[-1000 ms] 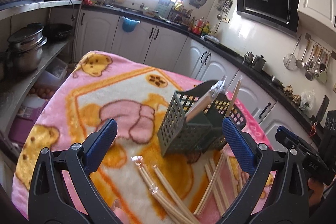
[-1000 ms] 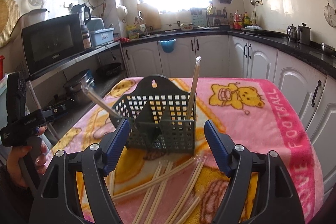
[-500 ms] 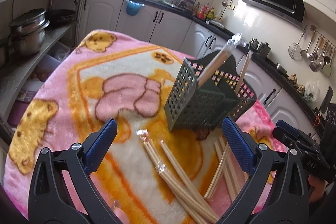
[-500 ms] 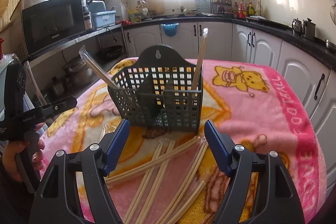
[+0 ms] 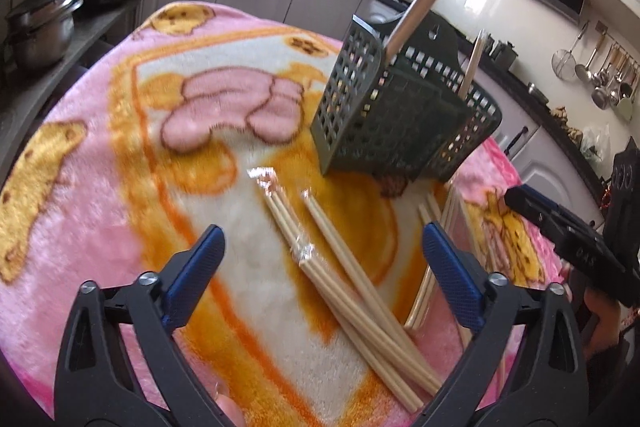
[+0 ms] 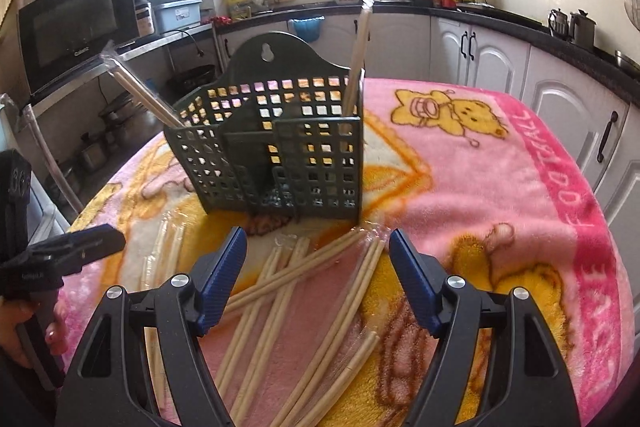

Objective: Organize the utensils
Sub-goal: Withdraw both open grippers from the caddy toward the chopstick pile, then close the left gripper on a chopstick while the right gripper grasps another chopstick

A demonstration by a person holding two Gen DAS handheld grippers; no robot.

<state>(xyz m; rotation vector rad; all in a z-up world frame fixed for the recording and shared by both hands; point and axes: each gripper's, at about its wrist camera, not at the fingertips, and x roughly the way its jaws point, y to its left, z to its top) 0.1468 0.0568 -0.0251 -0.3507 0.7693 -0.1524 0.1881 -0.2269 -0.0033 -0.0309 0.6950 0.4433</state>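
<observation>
Left gripper [image 5: 322, 255]: black plastic frame, blue textured pads, silver screws. Right gripper [image 6: 318, 259]: identical build. Fingernails painted pink.

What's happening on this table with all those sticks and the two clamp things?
A person is sorting wrapped chopsticks into a dark green slotted holder standing on a pink cartoon blanket. Two wrapped pairs already stand in the holder; the rest lie loose in front of it. The left gripper and the right gripper are both open and empty above the loose pile; the left one's jaws have just been closing a little with nothing gripped.
</observation>
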